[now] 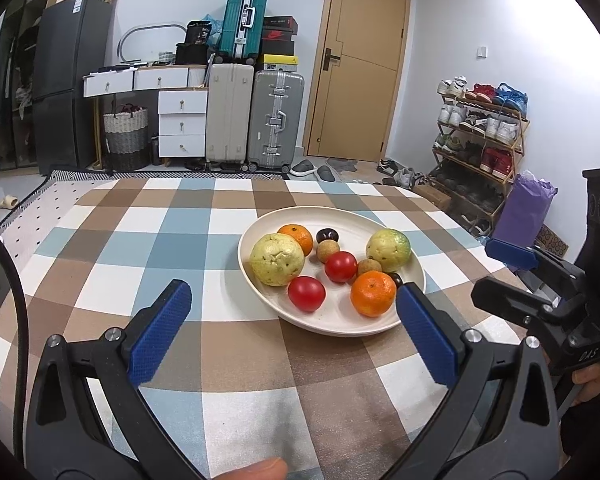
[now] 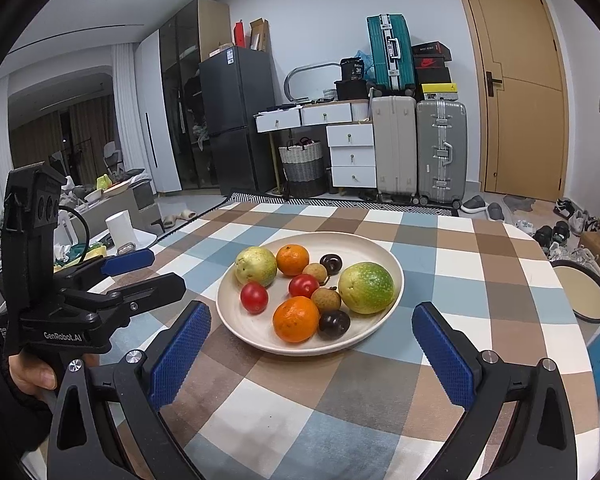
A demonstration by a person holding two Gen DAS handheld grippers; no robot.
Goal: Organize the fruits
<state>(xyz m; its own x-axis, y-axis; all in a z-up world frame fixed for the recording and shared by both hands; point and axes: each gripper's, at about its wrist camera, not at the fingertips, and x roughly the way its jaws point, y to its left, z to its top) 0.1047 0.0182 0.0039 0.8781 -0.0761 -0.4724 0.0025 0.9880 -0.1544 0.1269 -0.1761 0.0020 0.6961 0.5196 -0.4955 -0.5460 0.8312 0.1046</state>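
Sitting on a checked tablecloth (image 2: 380,392), a cream plate (image 2: 384,248) holds ten fruits: two green guavas (image 2: 366,288), two oranges (image 2: 296,319), two red tomatoes (image 2: 254,297), two tan longans (image 2: 326,300) and two dark purple round fruits (image 2: 334,323). All lie close together, several touching. Both grippers hover near the plate's front rim, jaws spread wide and holding nothing: the left gripper (image 1: 294,334) from the left, the right gripper (image 2: 312,350) beside it. Suitcases (image 2: 440,152) and a door (image 2: 516,80) stand behind.

Small dark fruit (image 1: 396,279) half hidden behind near orange (image 1: 373,293) in left view.
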